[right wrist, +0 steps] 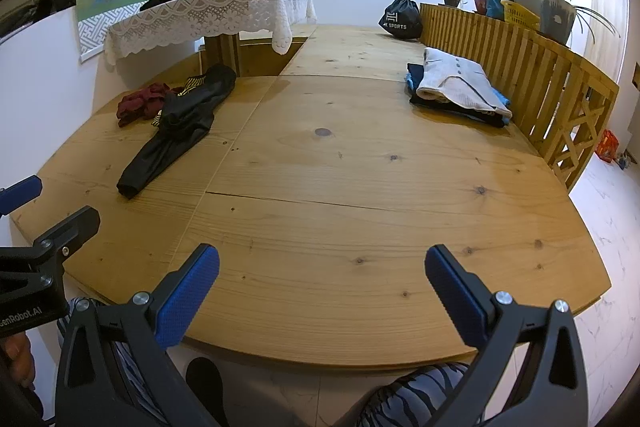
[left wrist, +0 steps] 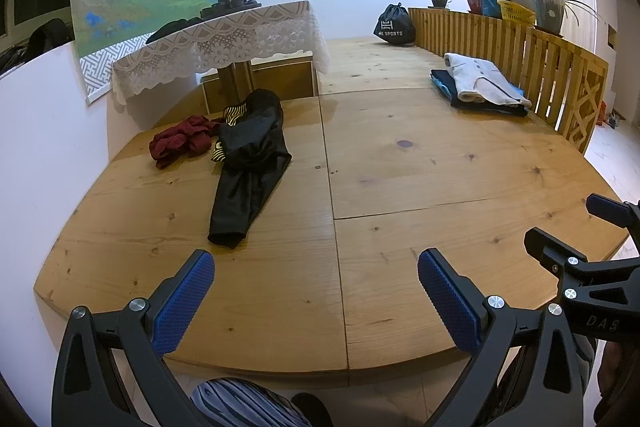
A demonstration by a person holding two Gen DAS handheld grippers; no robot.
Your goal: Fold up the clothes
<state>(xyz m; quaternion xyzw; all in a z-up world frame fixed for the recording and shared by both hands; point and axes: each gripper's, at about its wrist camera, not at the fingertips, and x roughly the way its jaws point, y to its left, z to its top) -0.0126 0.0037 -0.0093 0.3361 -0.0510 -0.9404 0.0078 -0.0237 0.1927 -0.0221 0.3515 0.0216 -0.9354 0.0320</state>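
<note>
A black garment with gold trim (left wrist: 250, 155) (right wrist: 176, 131) lies crumpled on the left half of the wooden table (left wrist: 420, 187) (right wrist: 360, 187), one leg or sleeve stretched toward me. A dark red garment (left wrist: 182, 141) (right wrist: 140, 105) is bunched just left of it. A stack of folded clothes (left wrist: 480, 83) (right wrist: 456, 87), a pale grey buttoned piece on top, rests at the right by the slatted fence. My left gripper (left wrist: 316, 291) hangs open over the near table edge, holding nothing. My right gripper (right wrist: 322, 287) is likewise open and empty, its side also showing in the left wrist view (left wrist: 568, 227).
A wooden slatted fence (left wrist: 520, 63) (right wrist: 520, 67) borders the table's right side, with potted plants and a yellow basket behind it. A black drawstring bag (left wrist: 394, 25) (right wrist: 402, 19) sits at the far end. A lace-covered side table (left wrist: 224, 43) stands far left. The person's striped trousers (right wrist: 408, 395) show below.
</note>
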